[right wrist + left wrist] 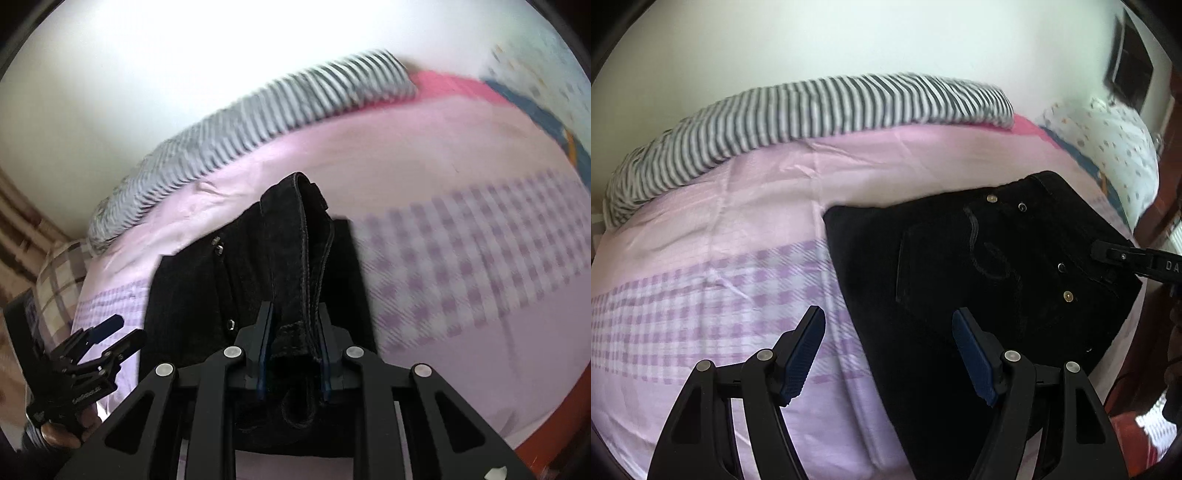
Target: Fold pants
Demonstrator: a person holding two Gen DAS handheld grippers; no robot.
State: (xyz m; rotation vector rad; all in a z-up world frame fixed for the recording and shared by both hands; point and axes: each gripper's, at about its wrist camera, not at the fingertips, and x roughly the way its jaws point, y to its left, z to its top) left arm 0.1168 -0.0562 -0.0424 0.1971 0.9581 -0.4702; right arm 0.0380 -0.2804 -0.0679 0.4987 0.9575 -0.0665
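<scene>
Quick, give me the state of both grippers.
Left gripper: open, holding nothing, above the bed.
Right gripper: closed on a fold of the black pants.

Both wrist cameras look steeply down, close over the pants (979, 266).

Our left gripper (888, 354) hangs with jaws wide apart over the near edge of the black pants (979, 266) on the pink checked bedsheet (713, 266).
</scene>
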